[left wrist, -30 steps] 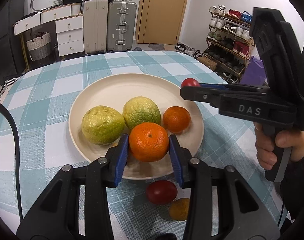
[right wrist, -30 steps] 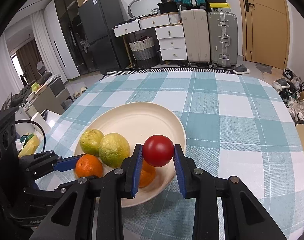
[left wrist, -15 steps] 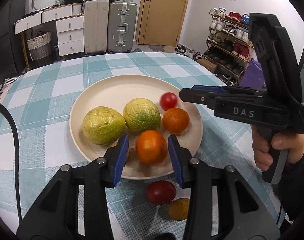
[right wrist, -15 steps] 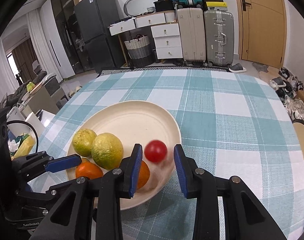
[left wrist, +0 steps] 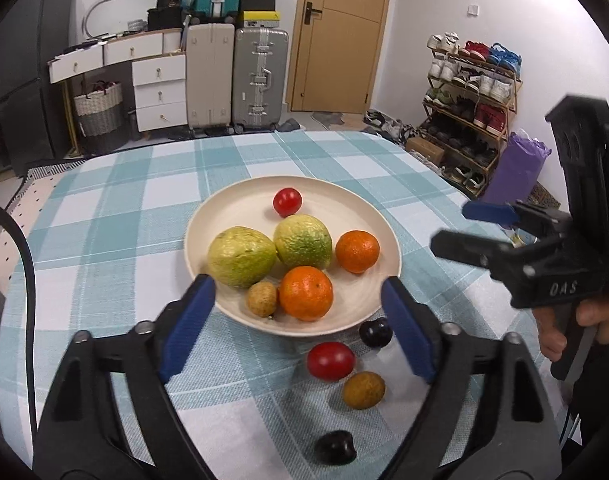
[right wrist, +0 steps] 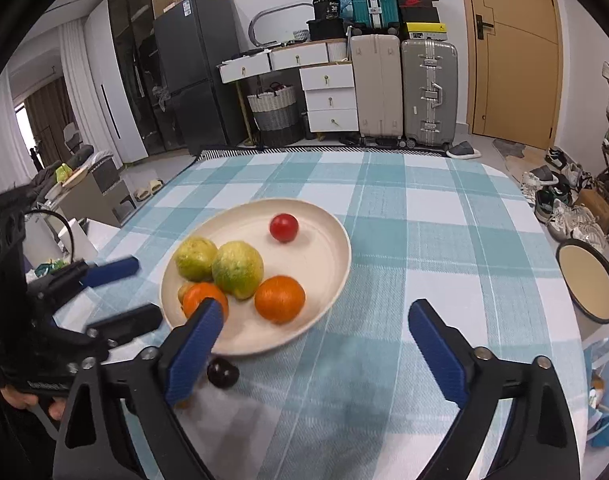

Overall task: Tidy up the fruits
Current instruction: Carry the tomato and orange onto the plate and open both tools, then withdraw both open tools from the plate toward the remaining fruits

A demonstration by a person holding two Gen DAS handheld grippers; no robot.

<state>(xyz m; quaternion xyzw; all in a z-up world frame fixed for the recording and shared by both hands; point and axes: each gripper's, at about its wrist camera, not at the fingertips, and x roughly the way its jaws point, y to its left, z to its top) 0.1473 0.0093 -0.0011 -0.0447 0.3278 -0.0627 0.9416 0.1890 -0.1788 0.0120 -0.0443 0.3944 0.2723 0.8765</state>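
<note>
A cream plate [left wrist: 232, 200] on the checked tablecloth holds two green-yellow fruits [left wrist: 240, 257], two oranges [left wrist: 305, 293], a small brown fruit [left wrist: 261, 298] and a red tomato [left wrist: 287, 201] at its far side. My left gripper [left wrist: 295, 286] hangs back from the plate's near rim, its jaws opening, with nothing pressed between the pads. My right gripper [right wrist: 316, 308] stands off the plate's [right wrist: 332, 232] right side, jaws opening and empty; the tomato [right wrist: 283, 227] lies free on the plate. On the cloth nearby lie a dark plum [left wrist: 375, 332], a second tomato [left wrist: 330, 360], a brownish fruit [left wrist: 363, 390] and another dark fruit [left wrist: 335, 447].
A person's hand [left wrist: 564, 332] holds the right gripper's handle at the table's right edge. A round stool [right wrist: 588, 284] stands off that side. Behind the table are suitcases [left wrist: 260, 76], drawers and a shoe rack [left wrist: 472, 100].
Both grippers have opened wide and drawn back. The left let go of the orange, which now rests on the plate. The right released the tomato, which rolled to the plate's far side.
</note>
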